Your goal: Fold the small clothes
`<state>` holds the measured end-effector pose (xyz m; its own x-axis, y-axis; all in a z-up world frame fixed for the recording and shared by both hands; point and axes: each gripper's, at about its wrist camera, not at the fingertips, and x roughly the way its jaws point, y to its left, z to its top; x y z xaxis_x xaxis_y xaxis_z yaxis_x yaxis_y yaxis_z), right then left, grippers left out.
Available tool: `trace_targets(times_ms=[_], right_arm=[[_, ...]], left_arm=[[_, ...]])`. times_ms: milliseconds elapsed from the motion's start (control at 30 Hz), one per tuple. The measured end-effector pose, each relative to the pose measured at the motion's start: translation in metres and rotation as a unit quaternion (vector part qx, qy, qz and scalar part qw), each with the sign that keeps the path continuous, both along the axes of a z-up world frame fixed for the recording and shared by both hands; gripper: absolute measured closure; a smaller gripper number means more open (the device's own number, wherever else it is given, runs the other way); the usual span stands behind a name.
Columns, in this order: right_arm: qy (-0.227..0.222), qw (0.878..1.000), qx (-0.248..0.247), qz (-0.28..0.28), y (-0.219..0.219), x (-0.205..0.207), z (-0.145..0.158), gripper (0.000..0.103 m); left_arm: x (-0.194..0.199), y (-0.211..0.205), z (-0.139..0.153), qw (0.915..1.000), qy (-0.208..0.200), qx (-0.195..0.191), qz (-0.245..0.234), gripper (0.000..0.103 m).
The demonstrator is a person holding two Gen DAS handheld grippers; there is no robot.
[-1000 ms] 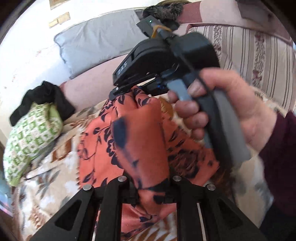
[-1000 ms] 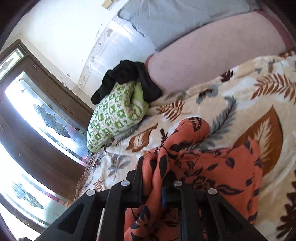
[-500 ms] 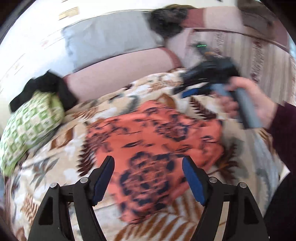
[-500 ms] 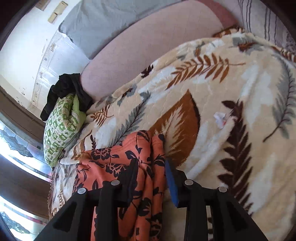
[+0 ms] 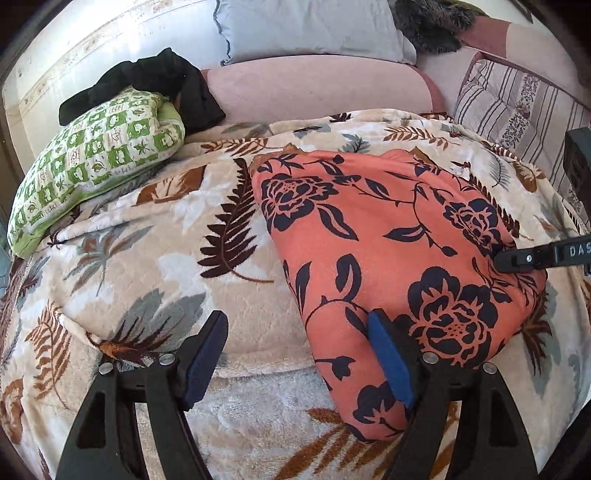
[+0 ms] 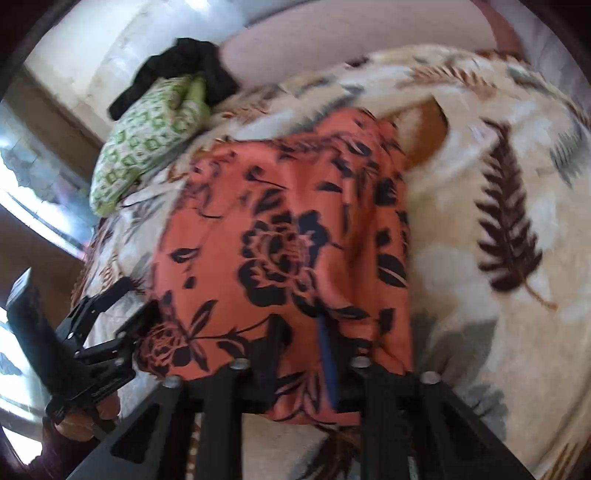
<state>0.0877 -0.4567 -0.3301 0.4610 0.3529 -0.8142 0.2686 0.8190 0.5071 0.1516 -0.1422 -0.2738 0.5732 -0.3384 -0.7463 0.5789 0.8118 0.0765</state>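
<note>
An orange garment with dark flower print [image 5: 391, 236] lies folded flat on the leaf-patterned blanket [image 5: 155, 236]. My left gripper [image 5: 299, 354] is open and empty at the garment's near left corner, its right finger resting on the cloth. My right gripper [image 6: 301, 354] sits over the garment's near edge [image 6: 280, 236] with its jaws a little apart and nothing held; its tip also shows in the left wrist view [image 5: 532, 258] on the garment's right side. The left gripper appears at the lower left of the right wrist view [image 6: 99, 332].
A green checked pillow [image 5: 92, 162] with a black cloth [image 5: 162, 77] on it lies at the back left. A pink bolster [image 5: 317, 88], a grey pillow [image 5: 310, 29] and a striped cushion [image 5: 517, 107] line the back.
Both grippers let go of the garment, which was held bunched a second ago and now lies flat. The left gripper opened wide and drew back; the right moved to the garment's right side.
</note>
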Motion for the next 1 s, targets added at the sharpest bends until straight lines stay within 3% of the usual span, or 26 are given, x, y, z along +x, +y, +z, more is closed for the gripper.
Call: trace_targets(times_ms=[33,133,233,300,367,433,467,500,600,833,900,1000], right_arm=[[-0.001,1.0,0.004,-0.01,-0.003,0.0,0.006,0.102],[-0.052,0.997,-0.059,-0.022,0.008,0.007,0.04,0.097],[-0.098,0.994,-0.027,-0.046,0.013,0.029,0.05,0.095],[-0.064,0.995,-0.028,-0.072,0.012,0.054,0.031,0.095],[0.027,0.994,-0.043,-0.094,0.009,0.078,-0.009,0.097],[0.021,0.992,0.003,-0.127,0.001,0.08,-0.017,0.101],[0.028,0.991,0.001,-0.128,0.001,0.084,-0.011,0.1],[0.02,0.992,-0.008,-0.122,0.004,0.089,-0.003,0.096],[-0.02,0.994,-0.032,-0.1,0.016,0.103,0.013,0.094],[-0.052,0.999,-0.005,-0.007,0.061,0.163,0.015,0.095],[-0.039,0.999,0.002,0.028,0.075,0.179,0.005,0.095],[0.024,0.998,-0.009,0.051,0.088,0.192,-0.031,0.096]], left_arm=[[0.001,0.002,0.001,1.0,0.004,-0.002,0.002,0.023],[0.001,0.003,0.002,0.9999,0.008,-0.006,0.003,0.023],[0.0,0.003,0.002,0.9999,0.009,-0.009,0.002,0.023],[0.001,0.005,-0.001,0.9999,0.011,-0.011,0.006,0.018],[0.005,0.007,-0.003,0.9996,0.022,-0.017,0.011,0.009],[0.009,0.009,-0.006,0.9988,0.035,-0.025,0.022,0.006],[0.009,0.01,-0.007,0.9985,0.037,-0.027,0.03,0.003],[0.01,0.01,-0.008,0.9983,0.038,-0.027,0.035,0.002],[0.011,0.008,-0.01,0.9983,0.038,-0.025,0.035,0.0],[0.014,0.008,-0.012,0.9979,0.046,-0.031,0.033,0.0],[0.015,0.007,-0.012,0.9979,0.048,-0.031,0.032,0.0],[0.016,0.006,-0.012,0.998,0.045,-0.028,0.034,0.0]])
